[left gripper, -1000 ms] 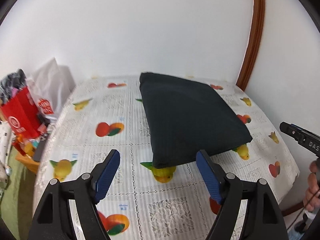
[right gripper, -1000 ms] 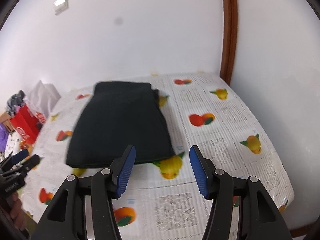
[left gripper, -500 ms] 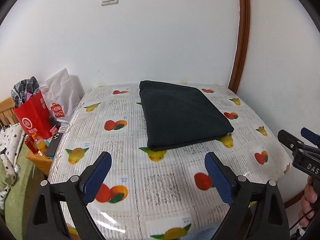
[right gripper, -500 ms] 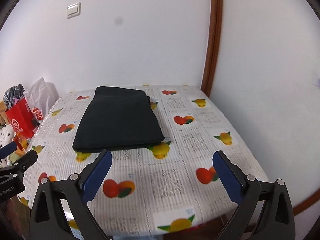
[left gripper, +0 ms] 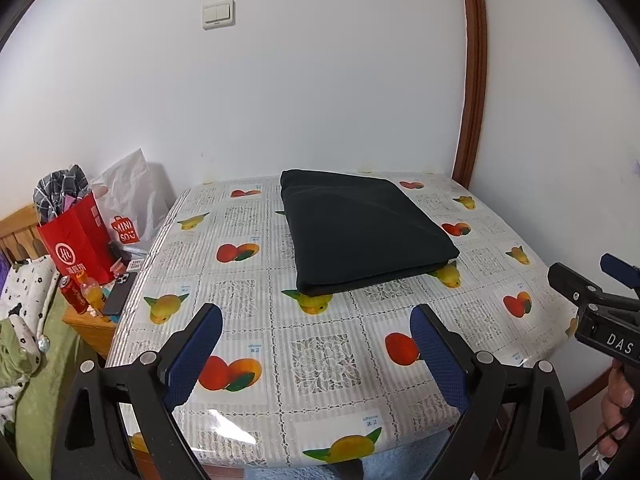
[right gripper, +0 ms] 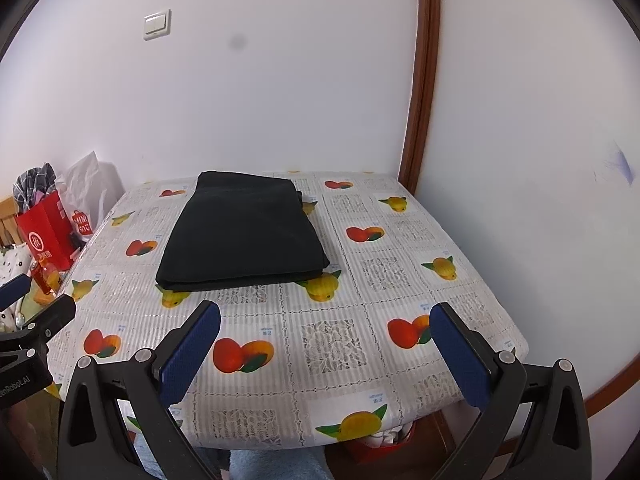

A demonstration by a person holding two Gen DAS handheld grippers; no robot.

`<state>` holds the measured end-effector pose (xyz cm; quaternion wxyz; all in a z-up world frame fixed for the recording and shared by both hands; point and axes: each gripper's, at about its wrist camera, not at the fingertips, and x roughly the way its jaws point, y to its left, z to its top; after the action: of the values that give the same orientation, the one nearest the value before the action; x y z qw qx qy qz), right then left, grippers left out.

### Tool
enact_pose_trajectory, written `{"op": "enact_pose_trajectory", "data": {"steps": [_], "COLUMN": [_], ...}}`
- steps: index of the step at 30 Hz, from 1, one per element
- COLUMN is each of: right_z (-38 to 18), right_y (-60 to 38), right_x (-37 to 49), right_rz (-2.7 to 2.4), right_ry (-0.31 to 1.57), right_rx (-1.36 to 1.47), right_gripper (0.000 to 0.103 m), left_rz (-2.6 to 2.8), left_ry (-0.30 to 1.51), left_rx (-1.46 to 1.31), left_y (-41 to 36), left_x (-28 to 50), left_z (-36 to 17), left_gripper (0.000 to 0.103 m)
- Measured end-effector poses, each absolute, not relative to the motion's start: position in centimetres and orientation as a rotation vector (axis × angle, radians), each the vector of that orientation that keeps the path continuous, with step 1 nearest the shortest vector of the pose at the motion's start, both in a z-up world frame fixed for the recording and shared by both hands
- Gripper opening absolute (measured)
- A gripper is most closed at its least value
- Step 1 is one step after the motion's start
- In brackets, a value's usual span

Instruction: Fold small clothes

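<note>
A black garment (left gripper: 362,232) lies folded in a neat rectangle on the far middle of the fruit-print tablecloth (left gripper: 328,352); it also shows in the right wrist view (right gripper: 244,232). My left gripper (left gripper: 316,346) is open and empty, held back above the table's near edge, well short of the garment. My right gripper (right gripper: 326,344) is open and empty too, likewise above the near edge. Each gripper shows at the side of the other's view: the right one (left gripper: 592,300), the left one (right gripper: 28,320).
White walls close the table's back and right sides, with a brown door frame (left gripper: 472,80) at the corner. Left of the table stand a red paper bag (left gripper: 76,244), a white Miniso bag (left gripper: 128,204), and a low wooden stand (left gripper: 96,320) with bottles and a phone.
Both grippers have pulled back from the garment toward the near table edge and risen. Their jaws have opened wider. The folded garment has stayed in place.
</note>
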<state>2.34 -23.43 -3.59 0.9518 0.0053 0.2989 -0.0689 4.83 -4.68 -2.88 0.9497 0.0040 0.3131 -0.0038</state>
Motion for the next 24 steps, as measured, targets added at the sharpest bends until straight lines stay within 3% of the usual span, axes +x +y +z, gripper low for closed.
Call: {"op": "enact_pose_trajectory", "data": {"steps": [24], "right_z": [-3.47], "right_y": [-22.85], "right_x": [1.34], "right_rz": [-0.153], "right_ry": [0.595], "right_rx": [-0.005], "right_gripper": [0.102], "left_rz": [-0.009], "left_ry": [0.644], "left_rx": [-0.01], "left_y": [-4.26], "left_x": [4.48], "left_z": [-2.9], "left_gripper": [0.095]}}
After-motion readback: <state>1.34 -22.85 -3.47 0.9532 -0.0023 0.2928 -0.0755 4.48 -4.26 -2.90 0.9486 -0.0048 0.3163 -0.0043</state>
